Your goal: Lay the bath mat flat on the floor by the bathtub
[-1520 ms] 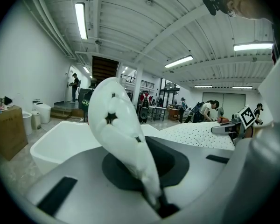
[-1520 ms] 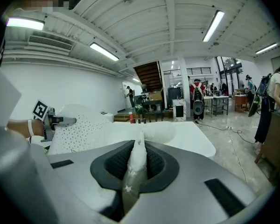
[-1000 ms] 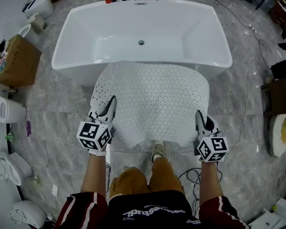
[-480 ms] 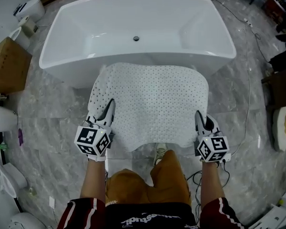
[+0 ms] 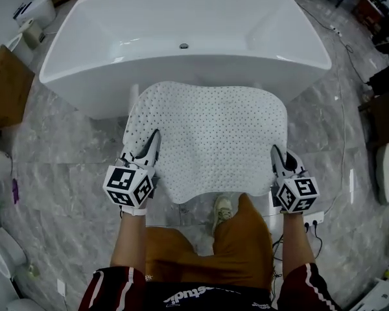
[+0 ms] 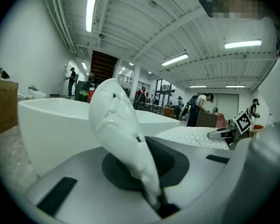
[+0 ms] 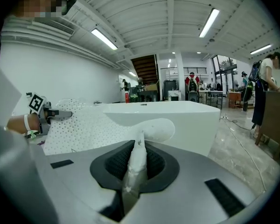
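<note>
The white perforated bath mat [image 5: 207, 135] hangs stretched between my two grippers, just in front of the white bathtub [image 5: 181, 24]. My left gripper [image 5: 154, 138] is shut on the mat's near left edge, and a fold of the mat [image 6: 121, 139] sticks up from its jaws. On the near right edge my right gripper [image 5: 277, 153] is shut too, with the pinched mat [image 7: 137, 164] rising between its jaws. The mat's middle sags toward me over my knee [image 5: 243, 219]. Its far edge lies close to the tub wall.
Grey marble floor [image 5: 71, 154] surrounds the tub. A cardboard box [image 5: 3, 83] stands at the left. A power strip with cables [image 5: 309, 218] lies near my right foot. A dark table [image 5: 382, 83] stands at the right. Several people stand far off in the hall [image 6: 198, 108].
Both grippers have sunk toward the floor with the mat held between them. I have bent lower, and the tub now fills more of the head view.
</note>
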`<state>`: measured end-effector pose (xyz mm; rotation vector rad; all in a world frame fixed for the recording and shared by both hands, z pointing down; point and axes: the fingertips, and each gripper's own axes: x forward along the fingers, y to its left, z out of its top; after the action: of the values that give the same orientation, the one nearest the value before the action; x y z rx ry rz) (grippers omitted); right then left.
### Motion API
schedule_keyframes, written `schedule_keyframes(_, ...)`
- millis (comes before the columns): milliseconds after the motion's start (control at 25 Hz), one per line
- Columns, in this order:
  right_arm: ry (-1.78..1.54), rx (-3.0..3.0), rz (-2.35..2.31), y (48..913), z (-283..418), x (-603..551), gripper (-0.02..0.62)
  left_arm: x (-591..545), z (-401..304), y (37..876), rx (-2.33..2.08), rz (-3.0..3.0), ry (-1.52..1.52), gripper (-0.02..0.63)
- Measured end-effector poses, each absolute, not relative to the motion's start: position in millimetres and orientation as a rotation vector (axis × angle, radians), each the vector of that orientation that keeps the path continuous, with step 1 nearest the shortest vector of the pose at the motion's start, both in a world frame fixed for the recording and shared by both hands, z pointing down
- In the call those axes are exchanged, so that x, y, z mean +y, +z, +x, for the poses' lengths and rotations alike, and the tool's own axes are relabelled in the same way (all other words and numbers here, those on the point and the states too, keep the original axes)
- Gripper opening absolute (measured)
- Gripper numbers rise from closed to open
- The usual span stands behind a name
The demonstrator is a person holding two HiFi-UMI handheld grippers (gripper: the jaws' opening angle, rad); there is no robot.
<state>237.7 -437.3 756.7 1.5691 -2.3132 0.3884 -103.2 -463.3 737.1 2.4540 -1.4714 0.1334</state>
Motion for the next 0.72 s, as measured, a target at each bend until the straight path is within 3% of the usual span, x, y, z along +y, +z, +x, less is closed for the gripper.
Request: schedule_keyframes(720,0.306,-2.329,1.536,878,205,-408,0.048,-442,-117,854,-1.408,2.544,0.086,0.025)
